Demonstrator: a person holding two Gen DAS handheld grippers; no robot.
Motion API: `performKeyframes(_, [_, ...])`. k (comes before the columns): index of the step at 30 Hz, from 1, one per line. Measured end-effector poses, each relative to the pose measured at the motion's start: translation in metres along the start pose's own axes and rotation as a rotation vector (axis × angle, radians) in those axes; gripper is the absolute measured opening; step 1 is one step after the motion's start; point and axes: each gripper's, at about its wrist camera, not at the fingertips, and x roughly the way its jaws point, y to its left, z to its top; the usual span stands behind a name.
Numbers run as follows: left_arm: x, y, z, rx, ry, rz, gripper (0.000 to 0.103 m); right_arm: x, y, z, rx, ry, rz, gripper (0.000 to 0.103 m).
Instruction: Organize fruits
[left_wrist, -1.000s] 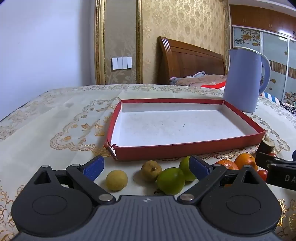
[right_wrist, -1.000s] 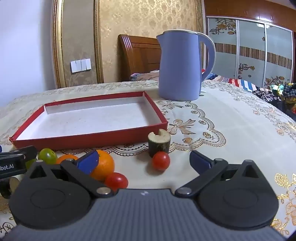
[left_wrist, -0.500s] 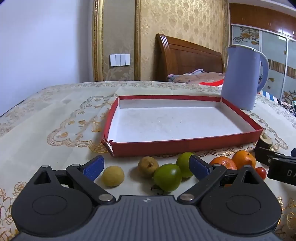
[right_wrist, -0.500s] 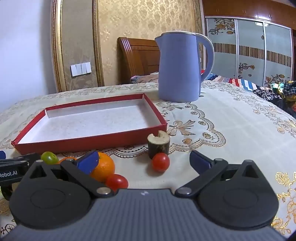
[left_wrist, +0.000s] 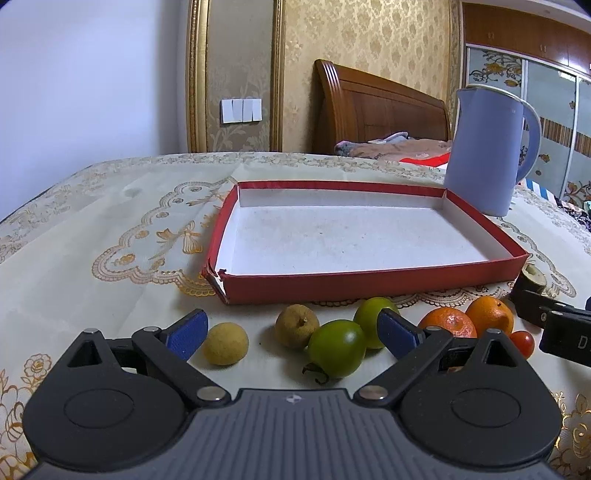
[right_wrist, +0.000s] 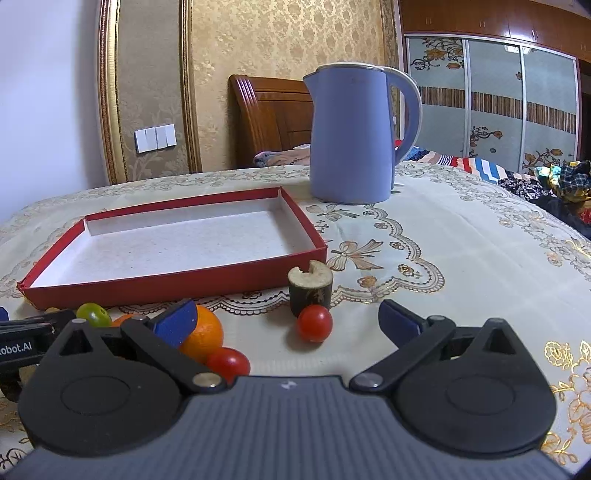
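**Jaws spread on both sides, fruit lined up short of the empty tray**

Jaws on the left gripper (left_wrist: 291, 330) are held wide and nothing is gripped; between their blue pads (left_wrist: 186, 332) a short row of fruit is framed on the table (left_wrist: 92, 288). A pale yellow round fruit (left_wrist: 226, 343) lies just beside the left pad, a brownish, rough-skinned fruit (left_wrist: 296, 325) sits near the middle, and a glossy green fruit (left_wrist: 337, 353) with a dried stem lies right of centre, a second green fruit (left_wrist: 371, 317) partly hidden behind the right pad. All are roughly spherical, so no long axis has to be matched.

The right gripper (right_wrist: 288, 321) is likewise spread wide and empty. A small, smooth cherry tomato (right_wrist: 314, 323) is seen almost dead ahead between its pads, touching or nearly touching a short cut stump (right_wrist: 310, 286) with dark bark and a pale notched top. An orange (right_wrist: 205, 334) with dimpled skin is partly covered by the left pad, and a second cherry tomato (right_wrist: 227, 363) lies close under the gripper body.

The red cardboard tray (left_wrist: 369, 284), white inside, shallow-walled and torn at its near left corner, is empty and lies straight beyond the fruit in both views. A blue kettle (right_wrist: 351, 136) stands behind its far right corner. The yellow, brown and green fruits are judged nearer the left gripper, the tomatoes and orange nearer the right; either pick is judged to be a short forward reach, then a lift over the low wall.
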Motion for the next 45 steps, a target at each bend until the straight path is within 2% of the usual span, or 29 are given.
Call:
performKeyframes(13, [0.004, 0.002, -0.001, -0.013, 0.021, 0.006, 0.099, 0.0, -0.01, 0.001, 0.059, 0.0, 0.002, 0.103])
performKeyframes(20, [0.006, 0.007, -0.001, -0.04, 0.034, 0.001, 0.099, -0.005, -0.024, -0.002, 0.104, 0.007, 0.049, 0.103])
performKeyframes(29, [0.004, 0.005, -0.001, -0.034, 0.026, -0.002, 0.099, -0.016, -0.028, -0.009, -0.003, 0.036, 0.051, 0.103])
performKeyframes(32, [0.001, 0.005, -0.002, -0.035, 0.018, -0.003, 0.099, -0.023, -0.025, -0.014, -0.053, 0.007, 0.078, 0.103])
performKeyframes(37, [0.002, 0.006, -0.002, -0.044, 0.034, -0.005, 0.099, -0.026, -0.009, -0.016, -0.155, -0.002, 0.062, 0.103])
performKeyframes(45, [0.0, 0.006, -0.003, -0.04, 0.029, -0.007, 0.099, -0.015, -0.014, -0.014, -0.122, 0.073, 0.09, 0.103])
